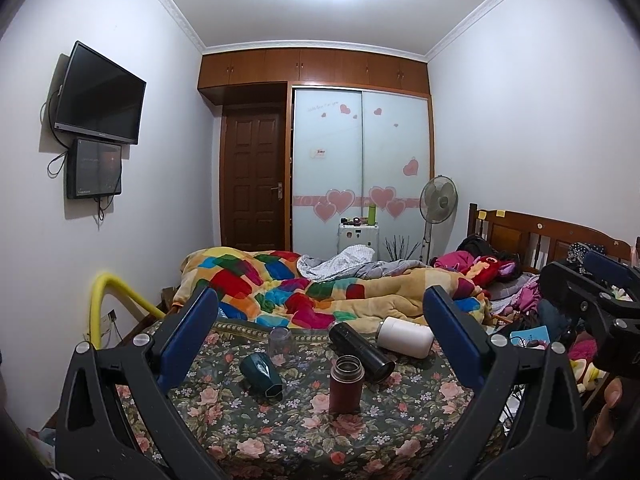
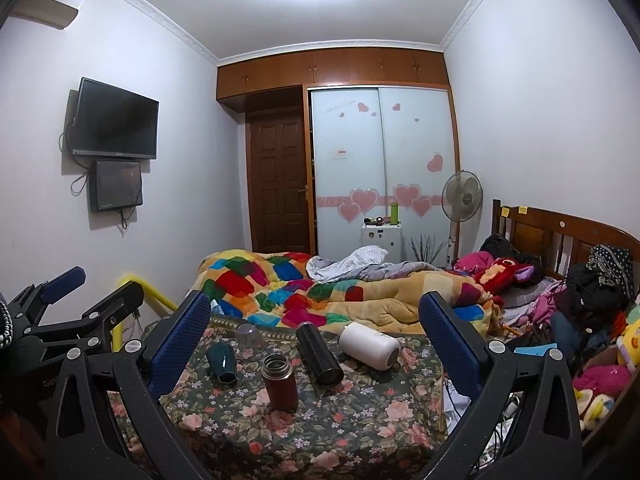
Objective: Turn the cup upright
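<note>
While both grippers are hovering with jaws released and grasping nothing, the left gripper [image 1: 320,332] and right gripper [image 2: 316,328] are facing the floral-clothed counter [image 1: 360,440]. Between the left jaws, the teal cup [image 1: 261,374] is lying on its side, nearer the left jaw. The red flask [image 1: 346,384] is standing upright midway, with the black flask [image 1: 361,351] and white bottle [image 1: 405,337] lying beyond it toward the right jaw.

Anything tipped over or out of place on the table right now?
Three lie on their sides: the green cup, the black flask and the white bottle. The clear cup sits mouth-down. Only the red flask stands upright. No spill shows.
</note>
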`<state>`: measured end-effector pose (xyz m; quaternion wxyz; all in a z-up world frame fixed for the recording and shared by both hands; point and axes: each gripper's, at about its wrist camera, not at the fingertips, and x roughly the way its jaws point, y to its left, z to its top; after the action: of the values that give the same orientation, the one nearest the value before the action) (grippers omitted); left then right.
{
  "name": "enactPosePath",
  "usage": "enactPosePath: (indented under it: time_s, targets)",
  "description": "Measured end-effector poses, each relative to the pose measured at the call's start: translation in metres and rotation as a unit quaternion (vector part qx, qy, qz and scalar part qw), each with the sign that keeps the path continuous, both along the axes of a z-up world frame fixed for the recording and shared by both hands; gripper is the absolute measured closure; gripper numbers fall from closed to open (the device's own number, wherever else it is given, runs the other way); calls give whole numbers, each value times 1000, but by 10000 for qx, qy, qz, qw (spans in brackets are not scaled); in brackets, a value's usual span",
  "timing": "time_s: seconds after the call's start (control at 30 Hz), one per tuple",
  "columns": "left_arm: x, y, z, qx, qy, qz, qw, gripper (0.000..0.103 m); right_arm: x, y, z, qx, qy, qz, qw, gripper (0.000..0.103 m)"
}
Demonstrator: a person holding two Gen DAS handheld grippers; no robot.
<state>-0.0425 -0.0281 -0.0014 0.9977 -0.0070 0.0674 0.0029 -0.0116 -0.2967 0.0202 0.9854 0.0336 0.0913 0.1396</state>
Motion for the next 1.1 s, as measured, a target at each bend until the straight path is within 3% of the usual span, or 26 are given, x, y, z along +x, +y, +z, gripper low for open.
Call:
enactPosePath:
  time_s: [1.1]
  targets:
    - [6, -3, 0, -83, 91, -92, 9999, 0, 2, 0, -1, 36, 58, 32, 10000, 0]
